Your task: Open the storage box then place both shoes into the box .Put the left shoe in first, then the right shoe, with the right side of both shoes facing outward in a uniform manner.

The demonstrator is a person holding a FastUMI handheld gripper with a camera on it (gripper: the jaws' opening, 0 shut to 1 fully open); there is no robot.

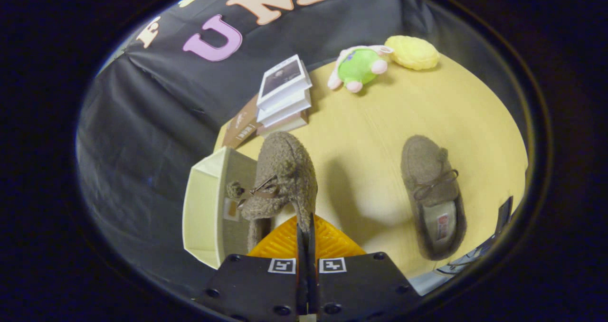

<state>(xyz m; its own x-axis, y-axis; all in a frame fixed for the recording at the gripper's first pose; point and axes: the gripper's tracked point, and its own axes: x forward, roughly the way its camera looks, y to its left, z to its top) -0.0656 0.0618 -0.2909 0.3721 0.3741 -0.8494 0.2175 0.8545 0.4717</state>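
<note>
Hand-held gripper is clamped on the heel rim of a fuzzy grey-brown slipper with a bow, held just ahead, beside the open cream storage box. Thin pinch: slipper may be swung, dropped or snagged on the box wall. Matching second slipper lies on the yellow worktop, ahead-right.

Tool body: two flat dark plates w/ round screws near the edges — each plate has one small square black-and-white marker tag by the centre seam.
</note>
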